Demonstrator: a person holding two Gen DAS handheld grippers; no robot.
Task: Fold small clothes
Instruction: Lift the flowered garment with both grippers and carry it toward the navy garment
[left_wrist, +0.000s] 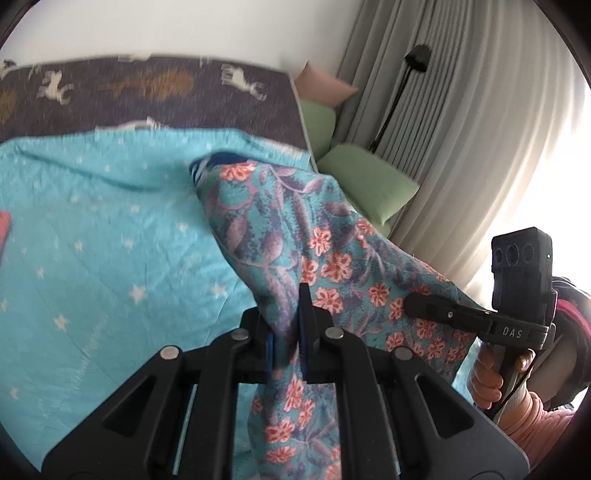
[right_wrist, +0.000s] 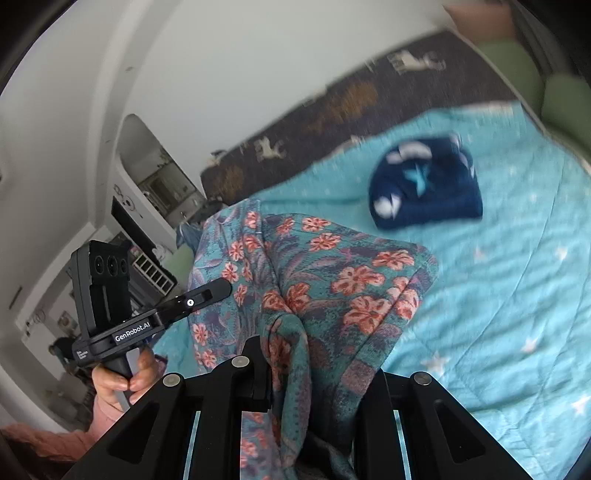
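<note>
A teal garment with red flowers (left_wrist: 306, 236) hangs lifted above the bed, held between both grippers. My left gripper (left_wrist: 286, 332) is shut on one edge of it, cloth pinched between the blue pads. My right gripper (right_wrist: 295, 354) is shut on another bunch of the same garment (right_wrist: 332, 280); the cloth hides its right finger. The right gripper also shows in the left wrist view (left_wrist: 417, 306), pressed into the cloth, and the left gripper shows in the right wrist view (right_wrist: 218, 288).
The bed carries a turquoise star-print quilt (left_wrist: 92, 240) and a brown animal-print blanket (left_wrist: 147, 96) behind. A folded navy garment (right_wrist: 424, 184) lies on the quilt. Green cushions (left_wrist: 369, 181) and grey curtains (left_wrist: 443, 129) stand at the right. A red cloth corner (left_wrist: 4, 229) shows at the left edge.
</note>
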